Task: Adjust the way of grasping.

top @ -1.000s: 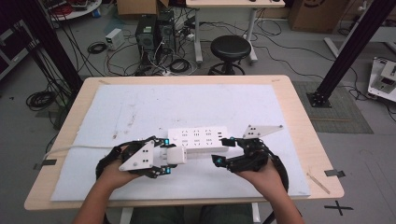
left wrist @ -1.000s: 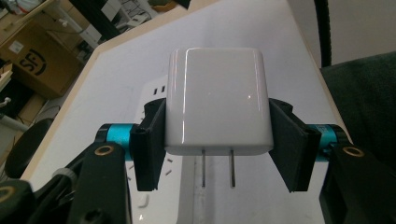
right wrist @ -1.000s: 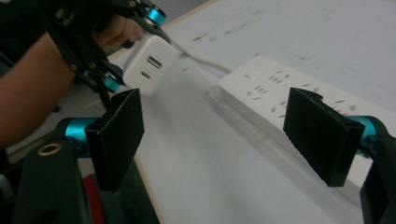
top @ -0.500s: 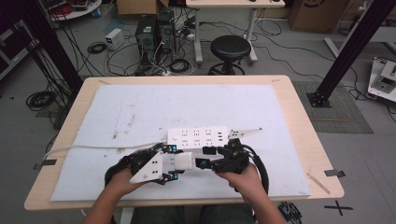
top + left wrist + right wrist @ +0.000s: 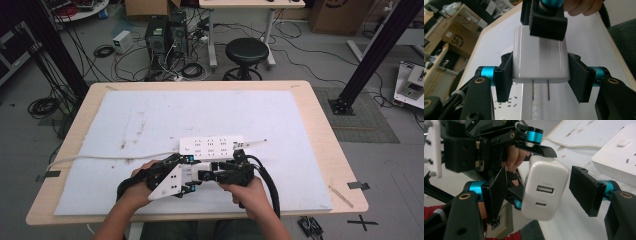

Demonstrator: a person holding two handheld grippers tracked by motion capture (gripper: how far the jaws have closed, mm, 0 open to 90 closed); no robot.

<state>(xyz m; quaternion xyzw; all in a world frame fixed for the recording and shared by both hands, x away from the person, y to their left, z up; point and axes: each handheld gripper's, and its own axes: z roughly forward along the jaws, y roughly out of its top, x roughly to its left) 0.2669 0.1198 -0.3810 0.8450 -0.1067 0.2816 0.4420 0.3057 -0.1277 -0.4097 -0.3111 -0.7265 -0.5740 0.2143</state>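
A white USB charger [image 5: 540, 57] with two metal prongs sits between my left gripper's [image 5: 540, 67] pads, which are shut on its sides. In the right gripper view its port face [image 5: 545, 180] points at me, with my right gripper [image 5: 541, 192] around it. The right jaws have just been closing, but a gap remains on each side of the charger. One right finger [image 5: 547, 25] lies over the charger's top. In the high view both grippers meet at the table's front, left gripper [image 5: 190, 174] and right gripper [image 5: 205, 175], just in front of a white power strip [image 5: 212, 146].
The power strip's white cable [image 5: 100, 159] runs left across the white mat [image 5: 200, 110] and off the wooden table [image 5: 325, 130]. A black stool [image 5: 246, 51] and computer cases [image 5: 165, 32] stand beyond the far edge. Black frame posts [image 5: 372, 55] rise at both sides.
My right hand moved left and down to the left gripper, bringing its jaws around the charger and narrowing them. The left hand shifted slightly right, still holding the charger.
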